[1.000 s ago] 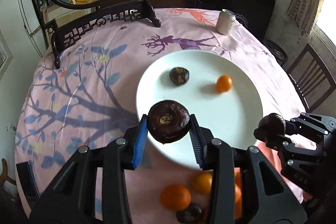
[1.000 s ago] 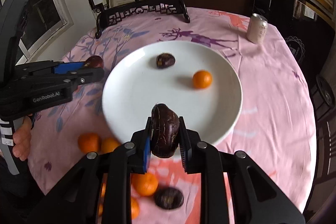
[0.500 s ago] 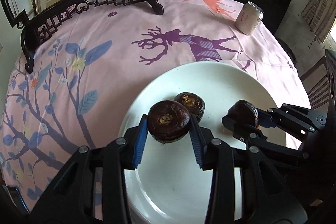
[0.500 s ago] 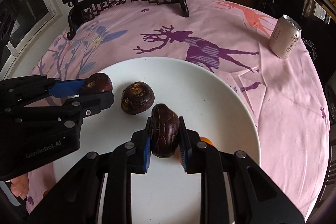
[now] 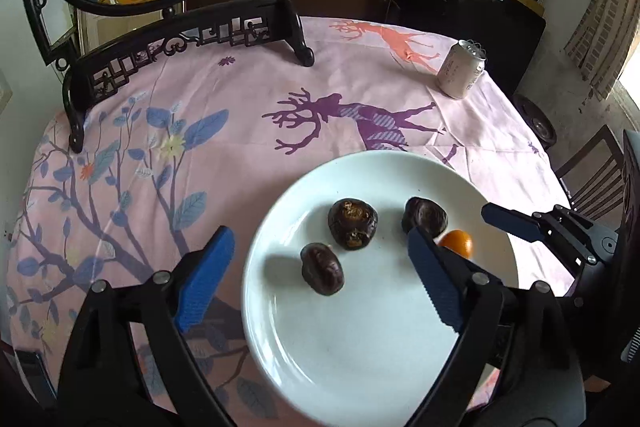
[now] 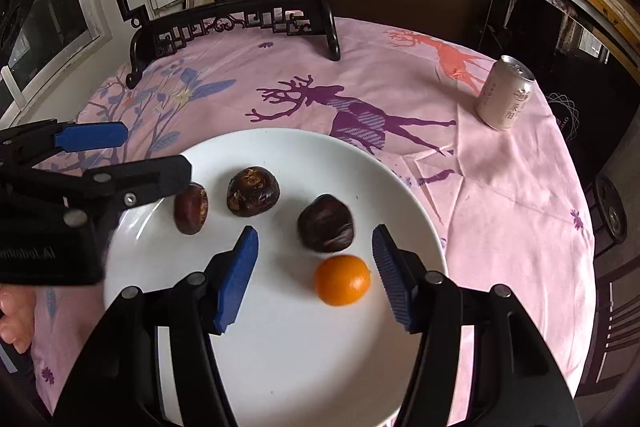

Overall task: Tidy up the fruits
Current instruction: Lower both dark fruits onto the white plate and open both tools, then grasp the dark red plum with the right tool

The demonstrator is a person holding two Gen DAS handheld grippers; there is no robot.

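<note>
A white plate (image 5: 360,359) (image 6: 304,359) holds three dark brown fruits and one small orange. In the left wrist view the dark fruits lie in the middle (image 5: 353,223), at the right (image 5: 425,215) and nearer me (image 5: 322,269), with the orange (image 5: 457,243) behind my right finger. In the right wrist view they lie at the left (image 6: 191,209), in the middle (image 6: 253,191) and at the right (image 6: 325,223), with the orange (image 6: 342,279) nearest. My left gripper (image 5: 320,275) is open and empty over the plate's left part. My right gripper (image 6: 314,275) is open and empty, straddling the orange.
A drink can (image 5: 461,69) (image 6: 505,94) stands at the far right of the pink tablecloth. A black carved stand with a round deer picture (image 5: 188,31) (image 6: 236,23) stands along the far edge. A chair (image 5: 588,167) is at the right.
Both grippers opened and let go of their dark fruits, which now lie on the plate next to the first one. Both grippers pulled back slightly.
</note>
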